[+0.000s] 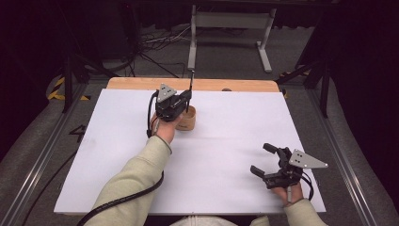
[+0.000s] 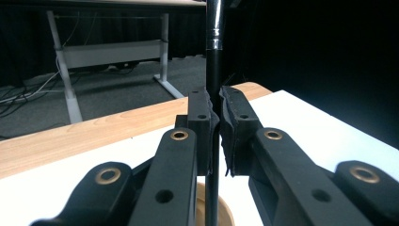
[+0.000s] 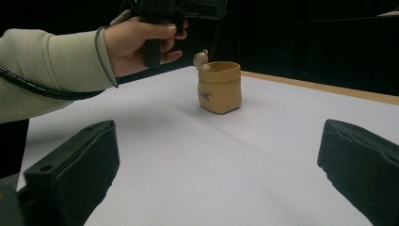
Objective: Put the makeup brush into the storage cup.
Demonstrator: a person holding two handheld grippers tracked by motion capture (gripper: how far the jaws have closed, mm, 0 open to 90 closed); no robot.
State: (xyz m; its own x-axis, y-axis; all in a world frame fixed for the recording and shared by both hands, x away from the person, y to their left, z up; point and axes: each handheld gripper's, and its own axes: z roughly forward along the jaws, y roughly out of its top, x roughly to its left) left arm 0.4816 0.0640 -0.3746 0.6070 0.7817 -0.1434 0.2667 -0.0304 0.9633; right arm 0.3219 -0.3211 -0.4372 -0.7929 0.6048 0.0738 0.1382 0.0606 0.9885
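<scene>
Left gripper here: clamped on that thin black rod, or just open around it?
Shut on it. In the left gripper view the left gripper has both pads pressed against the black rod, which stands upright above the tan cup.

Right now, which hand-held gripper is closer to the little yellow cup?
Left. The left hand-held gripper hovers right above the yellow cup, clamping a thin black rod. The right hand-held gripper sits far off, open, near the table's front edge.

A grey metal desk frame (image 1: 230,33) stands on the floor at twelve o'clock; loose cables (image 1: 157,44) lie at eleven.
</scene>
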